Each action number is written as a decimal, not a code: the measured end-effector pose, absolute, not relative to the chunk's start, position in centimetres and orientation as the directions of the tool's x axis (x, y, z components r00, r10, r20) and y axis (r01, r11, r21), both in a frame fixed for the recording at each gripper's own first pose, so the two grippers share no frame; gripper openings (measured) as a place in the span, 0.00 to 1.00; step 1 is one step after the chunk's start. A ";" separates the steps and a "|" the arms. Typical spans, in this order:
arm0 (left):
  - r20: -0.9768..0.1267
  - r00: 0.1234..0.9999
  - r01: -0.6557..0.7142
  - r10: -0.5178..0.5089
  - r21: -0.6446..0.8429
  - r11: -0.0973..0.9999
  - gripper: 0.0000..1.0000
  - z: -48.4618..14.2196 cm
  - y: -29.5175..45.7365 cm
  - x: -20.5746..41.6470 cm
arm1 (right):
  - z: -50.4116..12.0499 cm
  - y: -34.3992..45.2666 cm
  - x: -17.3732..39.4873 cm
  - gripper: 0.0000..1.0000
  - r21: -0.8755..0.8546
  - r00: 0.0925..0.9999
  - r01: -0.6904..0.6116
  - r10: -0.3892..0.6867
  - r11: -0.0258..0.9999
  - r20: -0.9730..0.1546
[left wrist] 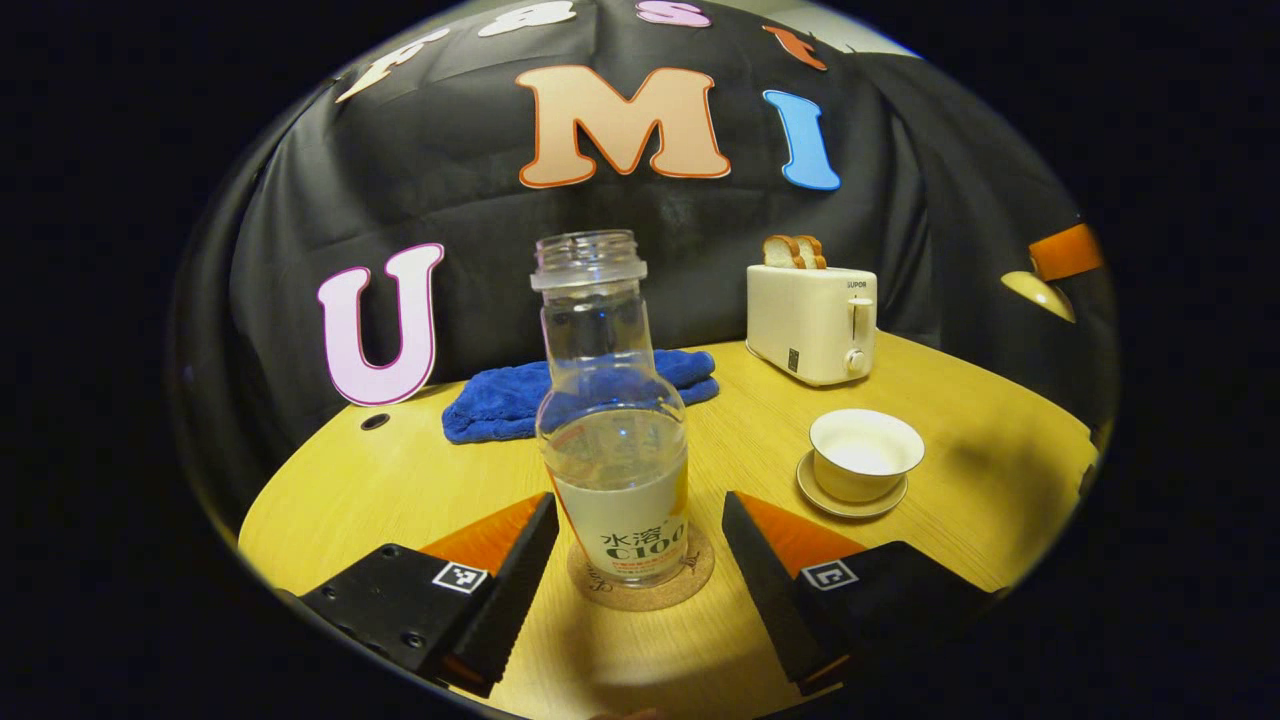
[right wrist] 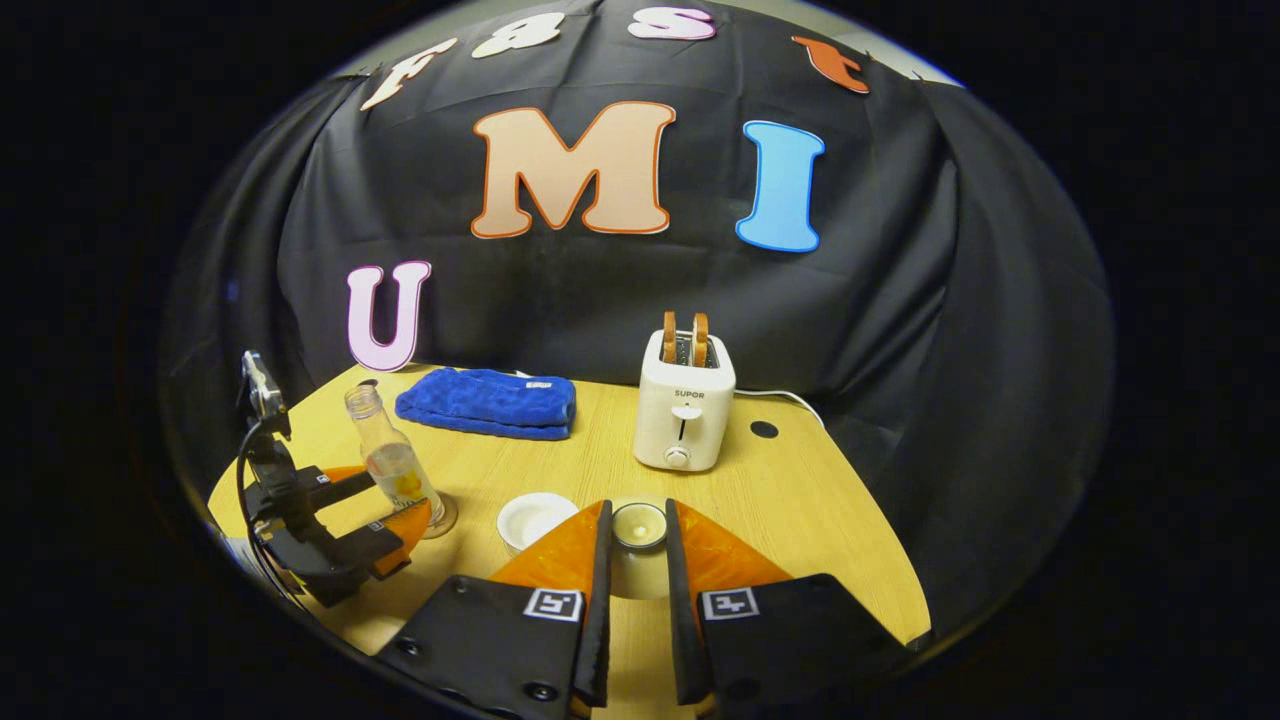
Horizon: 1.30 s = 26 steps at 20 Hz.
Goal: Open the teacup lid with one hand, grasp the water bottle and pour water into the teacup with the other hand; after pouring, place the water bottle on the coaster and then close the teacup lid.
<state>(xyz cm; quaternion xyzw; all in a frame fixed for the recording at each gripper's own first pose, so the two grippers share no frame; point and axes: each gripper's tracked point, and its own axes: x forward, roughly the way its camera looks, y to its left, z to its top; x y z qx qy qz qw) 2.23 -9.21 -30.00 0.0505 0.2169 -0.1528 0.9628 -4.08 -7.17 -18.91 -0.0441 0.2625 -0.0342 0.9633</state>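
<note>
Water bottle (left wrist: pixel 612 420) stands between the left gripper's (left wrist: pixel 640 540) wide-open jaws; right gripper (right wrist: pixel 637 545) clamps the teacup lid (right wrist: pixel 639 525).

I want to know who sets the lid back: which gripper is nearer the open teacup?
Right. The right gripper holds the lid just beside the teacup. The left gripper is farther off, open around the water bottle on its coaster.

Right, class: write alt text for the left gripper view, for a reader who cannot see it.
An uncapped water bottle stands on a cork coaster between the open left gripper fingers, untouched. To its right sits a lidless teacup on a saucer; a toaster and blue cloth lie behind.
</note>
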 end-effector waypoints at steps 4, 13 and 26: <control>-0.446 0.855 0.311 -0.264 0.034 0.950 0.90 -30.6 -9.2 2.4 | -19.0 -7.6 -4.6 0.27 -0.108 0.855 0.055 -0.103 0.993 -0.508; -0.458 0.842 0.364 -0.284 0.095 0.927 0.72 -30.7 -9.4 3.4 | -19.7 -7.3 -5.3 0.29 -0.105 0.847 0.040 -0.089 0.994 -0.525; -0.487 0.846 0.449 -0.217 0.431 0.783 0.66 -29.5 -9.5 5.0 | -20.8 -9.2 -5.9 0.29 -0.044 0.848 0.071 -0.084 0.996 -0.524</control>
